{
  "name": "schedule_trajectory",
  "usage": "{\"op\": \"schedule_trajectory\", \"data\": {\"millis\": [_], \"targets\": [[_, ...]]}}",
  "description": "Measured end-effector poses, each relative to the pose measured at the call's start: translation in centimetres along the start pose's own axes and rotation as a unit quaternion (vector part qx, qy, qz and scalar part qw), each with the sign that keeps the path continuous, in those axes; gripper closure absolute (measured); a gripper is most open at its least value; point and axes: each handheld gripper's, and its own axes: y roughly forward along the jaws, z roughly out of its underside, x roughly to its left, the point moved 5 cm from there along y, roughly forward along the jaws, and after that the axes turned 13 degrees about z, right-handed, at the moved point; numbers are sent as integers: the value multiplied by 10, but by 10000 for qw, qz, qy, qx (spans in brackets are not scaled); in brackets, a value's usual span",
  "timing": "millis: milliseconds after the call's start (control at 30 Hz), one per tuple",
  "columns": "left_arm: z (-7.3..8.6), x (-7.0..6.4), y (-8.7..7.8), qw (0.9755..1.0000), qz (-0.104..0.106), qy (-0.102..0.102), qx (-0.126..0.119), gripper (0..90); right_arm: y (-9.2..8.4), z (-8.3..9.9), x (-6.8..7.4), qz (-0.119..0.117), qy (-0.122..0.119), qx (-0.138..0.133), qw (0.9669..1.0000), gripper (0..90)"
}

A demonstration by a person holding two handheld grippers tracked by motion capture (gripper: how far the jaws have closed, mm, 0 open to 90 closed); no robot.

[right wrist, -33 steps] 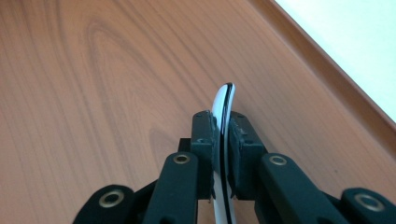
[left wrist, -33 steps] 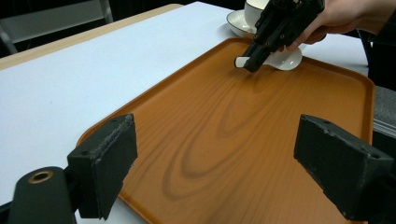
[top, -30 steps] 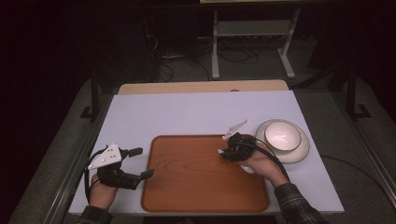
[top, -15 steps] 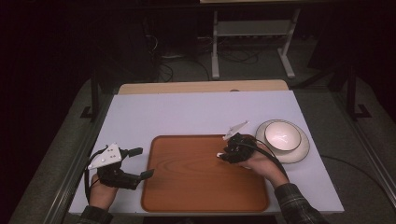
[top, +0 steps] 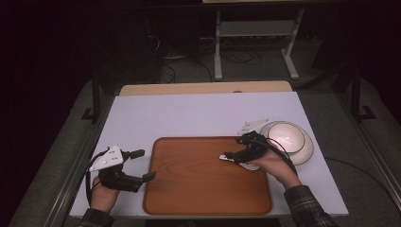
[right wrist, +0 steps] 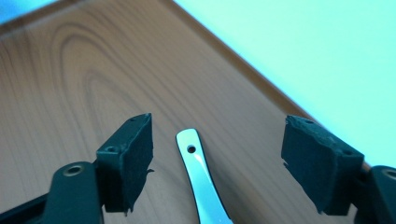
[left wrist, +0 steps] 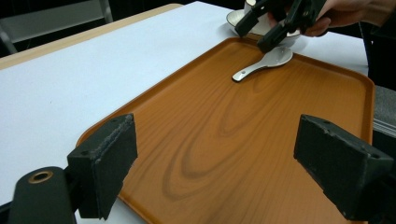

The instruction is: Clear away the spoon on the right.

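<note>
- 2 grippers are working at a white table (top: 189,113), with a wooden tray (top: 198,184) lying between them.
- At the left, the left gripper (top: 142,165) is resting just off the tray's left edge, its jaws standing wide apart with nothing between them; in the left gripper view the 2 pads (left wrist: 105,170) are framing bare tray wood.
- Toward the right, a white spoon (left wrist: 261,63) is lying on the tray near its far right corner, handle pointing into the tray.
- The right gripper (top: 231,155) is hovering right over that spoon; its jaws have just been opening and are now standing apart. In the right gripper view the spoon's handle (right wrist: 198,172) is lying between the 2 fingers (right wrist: 128,156), nearer the left one, with neither pressing on it.
- At the far right, a white bowl (top: 288,139) is sitting on the table just beside the tray.
</note>
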Motion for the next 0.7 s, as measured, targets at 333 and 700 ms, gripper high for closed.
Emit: {"op": "schedule_trajectory", "data": {"millis": [333,700], "targets": [[0,0,-1,10000,-1,-14,-6,127,-26,-3,-15,84,245,-478,9985,214],[0,1,-2,10000,-12,-1,-4,127,-71,7,-30,127,457,-995,9939,186]]}}
